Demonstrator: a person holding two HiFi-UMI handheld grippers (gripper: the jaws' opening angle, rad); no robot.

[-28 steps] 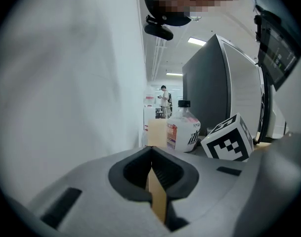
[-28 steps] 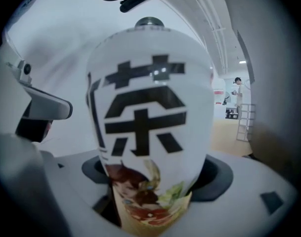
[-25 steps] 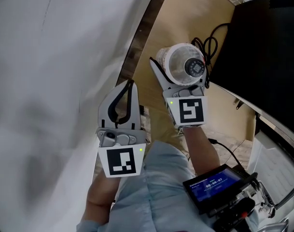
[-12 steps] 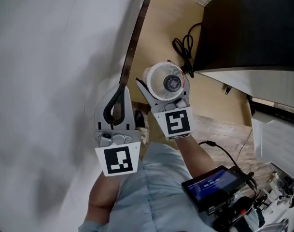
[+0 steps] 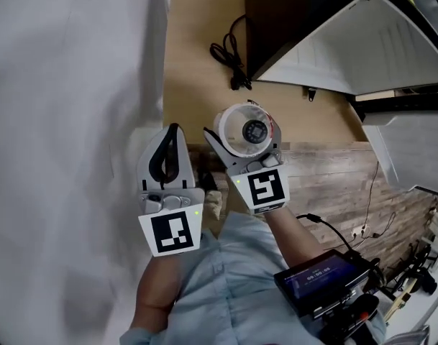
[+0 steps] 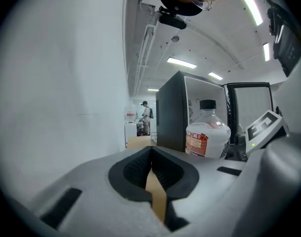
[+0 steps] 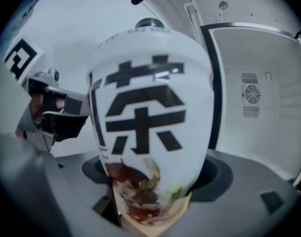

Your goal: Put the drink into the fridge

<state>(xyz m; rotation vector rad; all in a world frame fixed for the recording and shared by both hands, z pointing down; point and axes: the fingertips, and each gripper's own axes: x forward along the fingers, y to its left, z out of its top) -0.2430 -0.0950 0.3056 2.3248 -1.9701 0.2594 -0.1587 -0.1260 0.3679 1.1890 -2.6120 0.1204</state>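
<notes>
My right gripper [image 5: 245,144] is shut on the drink [image 5: 246,129], a clear bottle with a white label and dark cap, held upright and seen from above. In the right gripper view the drink [image 7: 150,122] fills the middle, with the white fridge interior [image 7: 261,98] behind it on the right. My left gripper [image 5: 172,131] hangs beside it on the left, jaws shut and empty. From the left gripper view the drink [image 6: 205,135] stands in front of the black fridge [image 6: 171,112], whose door [image 6: 250,107] is open. In the head view the fridge [image 5: 298,13] lies at the upper right.
A white wall [image 5: 67,121] runs along the left. A coiled black cable [image 5: 229,49] lies on the tan floor by the fridge. Wood-plank flooring [image 5: 341,185] spreads to the right. A device with a blue screen [image 5: 321,279] hangs at the person's waist. A person [image 6: 146,113] stands far off.
The head view has swung: the fridge's open door and white inside now show at the upper right. Both grippers hold the same poses, the drink still in the right one.
</notes>
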